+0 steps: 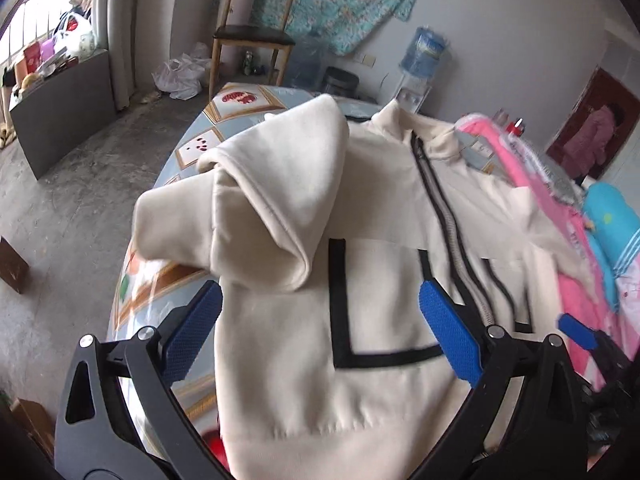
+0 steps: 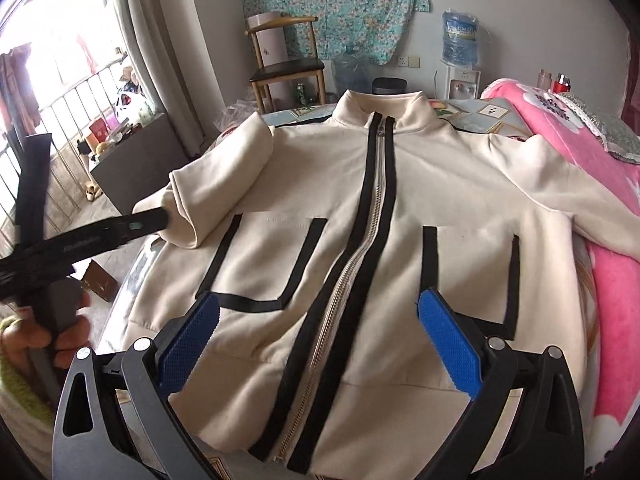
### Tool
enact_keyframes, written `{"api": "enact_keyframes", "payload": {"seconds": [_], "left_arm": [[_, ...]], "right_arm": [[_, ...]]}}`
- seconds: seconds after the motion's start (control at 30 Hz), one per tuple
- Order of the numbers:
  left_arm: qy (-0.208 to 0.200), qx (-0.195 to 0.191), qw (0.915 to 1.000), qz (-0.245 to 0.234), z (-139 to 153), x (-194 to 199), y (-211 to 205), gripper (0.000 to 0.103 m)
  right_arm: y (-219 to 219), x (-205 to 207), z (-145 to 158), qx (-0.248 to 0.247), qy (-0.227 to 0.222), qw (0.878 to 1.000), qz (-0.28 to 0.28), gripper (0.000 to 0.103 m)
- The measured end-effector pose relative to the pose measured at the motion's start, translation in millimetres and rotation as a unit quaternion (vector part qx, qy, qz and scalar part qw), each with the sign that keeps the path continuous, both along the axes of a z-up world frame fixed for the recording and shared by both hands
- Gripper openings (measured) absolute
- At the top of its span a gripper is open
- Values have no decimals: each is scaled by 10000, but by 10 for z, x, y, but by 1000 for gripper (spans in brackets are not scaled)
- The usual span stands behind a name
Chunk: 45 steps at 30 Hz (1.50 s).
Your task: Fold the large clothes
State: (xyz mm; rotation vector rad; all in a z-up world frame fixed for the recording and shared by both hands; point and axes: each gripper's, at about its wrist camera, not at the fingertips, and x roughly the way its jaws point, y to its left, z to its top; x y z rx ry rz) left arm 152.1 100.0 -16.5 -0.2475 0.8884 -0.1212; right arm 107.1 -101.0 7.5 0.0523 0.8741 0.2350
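The jacket (image 2: 360, 200) is lying flat on the bed (image 1: 168, 292), both tongs (image 1: 320, 320) (image 2: 318, 340) are hanging wide open holding nothing, and the folded sleeve (image 1: 280, 200) could be flopping back off.

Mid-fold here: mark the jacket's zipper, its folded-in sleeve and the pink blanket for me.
zipper (image 2: 362, 236), right wrist view, on the metal teeth mid-chest.
folded-in sleeve (image 1: 276, 184), left wrist view, on its upper cloth.
pink blanket (image 2: 616, 280), right wrist view, on its plush side.

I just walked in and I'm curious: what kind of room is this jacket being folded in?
Most likely a lived-in bedroom at home. The jacket lies on a bed beside a pink blanket, with a wooden chair and a water dispenser by the wall.
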Motion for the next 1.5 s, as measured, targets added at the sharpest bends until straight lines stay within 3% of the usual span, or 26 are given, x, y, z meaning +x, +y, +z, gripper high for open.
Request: {"api": "enact_keyframes", "payload": {"seconds": [0.1, 0.2, 0.23, 0.27, 0.3, 0.37, 0.47, 0.53, 0.6, 0.63, 0.67, 0.73, 0.77, 0.8, 0.87, 0.9, 0.93, 1.0, 1.07, 1.13, 1.17, 1.2, 1.33, 1.43, 1.5], "left_arm": [[314, 258, 9989, -230, -204, 346, -166, 96], [857, 258, 9958, -172, -444, 623, -188, 95], [918, 314, 9952, -127, -472, 652, -184, 88], [913, 430, 9949, -74, -474, 672, -188, 67], [945, 570, 9939, -33, -473, 686, -192, 58], [1015, 694, 9924, 101, -444, 692, -161, 26], [1170, 658, 9909, 73, -360, 771, -136, 4], [1158, 413, 9924, 13, -185, 824, -75, 4], [965, -302, 9949, -28, 169, 907, 18, 4], [866, -818, 9929, -53, 334, 957, 55, 4], [667, -1575, 9852, -123, 549, 1021, 106, 4], [191, -2821, 9587, -311, 855, 1084, 182, 4], [-78, -3556, 9336, -437, 993, 1108, 215, 4], [-216, -3943, 9171, -538, 1050, 1109, 217, 6], [-260, -4253, 9021, -674, 1023, 1068, 163, 23], [-190, -4239, 9028, -699, 962, 1033, 125, 30], [-43, -4095, 9098, -677, 860, 973, 79, 40], [160, -3647, 9295, -530, 629, 799, 32, 41], [293, -3311, 9425, -364, 441, 650, 81, 44], [554, -2519, 9662, -39, 250, 487, 141, 44], [614, -2175, 9741, 83, 192, 452, 200, 45], [729, -1567, 9845, 288, 103, 387, 232, 45], [1015, -180, 9923, 688, -125, 259, 375, 48], [1108, 632, 9889, 764, -267, 195, 420, 52], [1135, 1058, 9850, 752, -346, 177, 403, 54]], "right_arm": [[-27, 27, -64, 10, 106, 9999, 28, 97], [-142, 28, -137, -43, 172, 9998, -77, 97], [-186, 43, -148, -44, 191, 9997, -120, 97], [-255, 49, -167, -29, 210, 9996, -195, 97], [-291, 66, -176, -22, 223, 9995, -232, 97], [-426, 102, -217, 37, 253, 9991, -344, 97], [-536, 158, -253, 78, 287, 9987, -411, 97], [-633, 178, -264, 125, 286, 9985, -449, 97], [-710, 198, -261, 143, 257, 9983, -499, 97], [-746, 204, -250, 163, 245, 9982, -526, 97], [-776, 193, -236, 193, 230, 9980, -558, 97], [-861, 182, -218, 248, 207, 9974, -650, 97], [-885, 178, -211, 259, 210, 9971, -682, 97], [-922, 166, -202, 264, 201, 9968, -728, 97], [-973, 142, -193, 220, 191, 9963, -803, 97], [-1005, 131, -186, 209, 200, 9961, -837, 97], [-1036, 126, -183, 215, 213, 9958, -859, 97], [-1103, 124, -165, 230, 224, 9954, -902, 97], [-1159, 137, -132, 218, 183, 9954, -920, 97], [-1232, 194, -75, 262, 110, 9960, -852, 97], [-1268, 237, -50, 380, 126, 9960, -801, 97], [-1318, 288, -27, 581, 156, 9954, -739, 97], [-1554, 722, -5, 1612, 557, 9835, -603, 97], [-1592, 1172, -164, 2019, 1207, 9705, -527, 96], [-1601, 1441, -341, 2025, 1620, 9633, -700, 86]]}}
